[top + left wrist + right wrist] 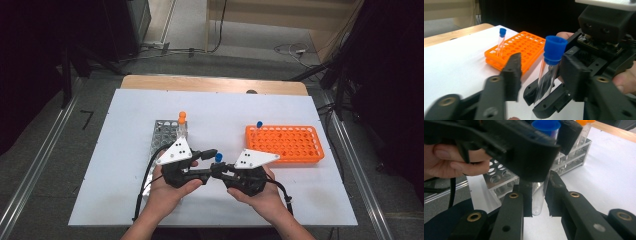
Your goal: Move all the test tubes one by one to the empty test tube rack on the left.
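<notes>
A: What is on the white table (125, 165), largest first?

B: One orange rack (285, 144) at the right, with a single blue-capped tube (259, 126) standing in its far left corner; one clear rack (165, 131) at the left, holding orange-capped tubes (182, 119), and I cannot count how many; two grippers meet between the racks; one blue-capped test tube (218, 159) is held between them.

A: Where does that tube sit against the jaws?

B: The right gripper (537, 195) clamps its lower body, a jaw on each side and the rounded bottom showing just below the pads; the left gripper (539, 72) brackets the upper part near the cap, the near jaw clearly off the glass, so its jaws are open around the tube; whether the far jaw touches, I cannot tell.

A: And which way does it point?

B: Its long axis runs close to upright, leaning slightly; the blue cap is on top and the rounded end points down at the table.
</notes>
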The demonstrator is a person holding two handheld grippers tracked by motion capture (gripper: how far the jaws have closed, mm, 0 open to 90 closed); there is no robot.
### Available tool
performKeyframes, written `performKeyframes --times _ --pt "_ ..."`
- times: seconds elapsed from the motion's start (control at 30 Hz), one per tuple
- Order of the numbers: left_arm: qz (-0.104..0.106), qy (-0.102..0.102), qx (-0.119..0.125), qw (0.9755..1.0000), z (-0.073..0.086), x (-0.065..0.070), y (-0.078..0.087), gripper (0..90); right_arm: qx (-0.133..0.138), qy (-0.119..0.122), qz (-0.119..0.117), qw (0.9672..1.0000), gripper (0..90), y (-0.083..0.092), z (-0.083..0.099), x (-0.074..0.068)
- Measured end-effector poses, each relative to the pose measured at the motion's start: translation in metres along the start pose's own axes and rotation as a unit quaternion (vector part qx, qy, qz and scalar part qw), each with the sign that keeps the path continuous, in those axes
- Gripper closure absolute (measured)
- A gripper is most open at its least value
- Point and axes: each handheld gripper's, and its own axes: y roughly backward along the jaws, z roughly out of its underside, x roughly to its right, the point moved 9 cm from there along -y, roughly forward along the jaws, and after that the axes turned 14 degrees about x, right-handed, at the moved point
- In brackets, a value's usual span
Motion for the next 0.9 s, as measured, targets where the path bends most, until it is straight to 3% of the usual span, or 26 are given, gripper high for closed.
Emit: performKeyframes --times 0.23,0.53,0.8,0.9 --pt "0.012 -0.008 0.003 0.9999 0.000 0.003 0.000 73.8 -0.006 -0.001 -0.007 1.0000 74.7 -0.001 0.002 -0.001" --pt "-0.003 -0.022 0.005 0.9997 -0.001 0.000 0.001 77.0 -0.003 -0.003 -0.006 1.0000 72.7 -0.001 0.002 0.001" --pt "-0.026 -0.019 0.020 0.9993 -0.010 -0.014 0.014 77.0 0.004 -0.023 -0.018 0.9996 32.8 0.002 0.004 0.009" --pt "-0.039 -0.018 0.026 0.9987 -0.013 -0.021 0.021 77.0 0.001 -0.020 -0.017 0.9997 20.3 0.005 0.006 0.015"
